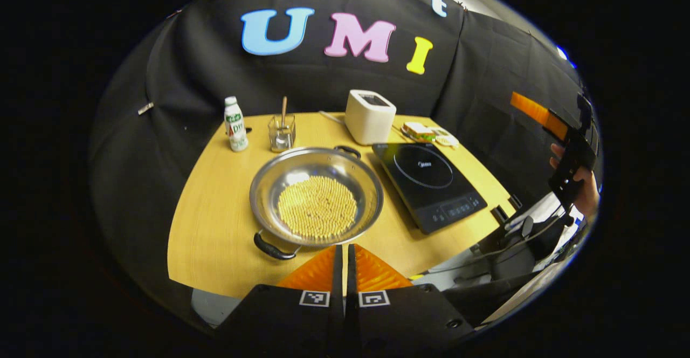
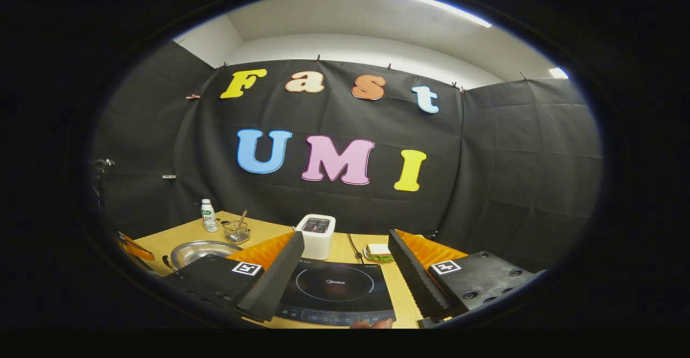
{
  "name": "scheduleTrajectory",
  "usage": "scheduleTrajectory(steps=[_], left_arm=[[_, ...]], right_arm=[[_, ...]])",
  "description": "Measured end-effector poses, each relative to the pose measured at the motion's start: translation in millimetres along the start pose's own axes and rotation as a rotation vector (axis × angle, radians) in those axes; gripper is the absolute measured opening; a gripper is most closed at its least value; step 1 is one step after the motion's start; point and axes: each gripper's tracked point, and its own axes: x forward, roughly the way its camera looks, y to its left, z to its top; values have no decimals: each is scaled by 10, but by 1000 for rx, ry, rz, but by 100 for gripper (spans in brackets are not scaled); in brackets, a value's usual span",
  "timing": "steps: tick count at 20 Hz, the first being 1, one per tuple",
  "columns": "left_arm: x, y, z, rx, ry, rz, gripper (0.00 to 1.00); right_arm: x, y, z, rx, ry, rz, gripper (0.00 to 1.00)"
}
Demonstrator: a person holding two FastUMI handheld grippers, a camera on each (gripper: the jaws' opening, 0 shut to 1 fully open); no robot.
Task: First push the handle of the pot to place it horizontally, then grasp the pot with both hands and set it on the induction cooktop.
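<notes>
Black cloth walls enclose a wooden tabletop. At its centre sits the steel pot, filled with yellow grains, one black handle at its near rim and the other at its far rim. Just right of the pot lies the induction cooktop; its logo is too small to read. Behind the pot stand a milk bottle, label unreadable, a glass jar and a white toaster. Left tongs hover pressed together, just short of the pot's near rim. Right tongs hang spread above the cooktop.
</notes>
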Motion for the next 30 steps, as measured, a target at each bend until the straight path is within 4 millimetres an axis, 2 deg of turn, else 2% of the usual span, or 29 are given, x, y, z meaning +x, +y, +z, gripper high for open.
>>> scheduleTrajectory(steps=[7, 10, 16, 20, 23, 30], left_arm=[[378, 296, -398, -84, 202, -105, 5], [597, 445, -468, -92, 264, -100, 5], [924, 587, -612, -44, 348, -80, 5], [1034, 580, -564, -33, 342, -77, 5], [1040, 605, -539, -26, 344, -77, 5], [1003, 911, -445, -21, 326, -36, 5]], right_arm=[[22, -173, -174, 15, 45, -36, 98], [30, -207, -209, 14, 53, -47, 97], [6, -224, -299, 11, 77, -52, 99], [-21, -256, -312, 4, 83, -56, 98], [-42, -269, -342, 1, 91, -64, 98], [-84, -208, -395, -1, 101, -76, 98]])
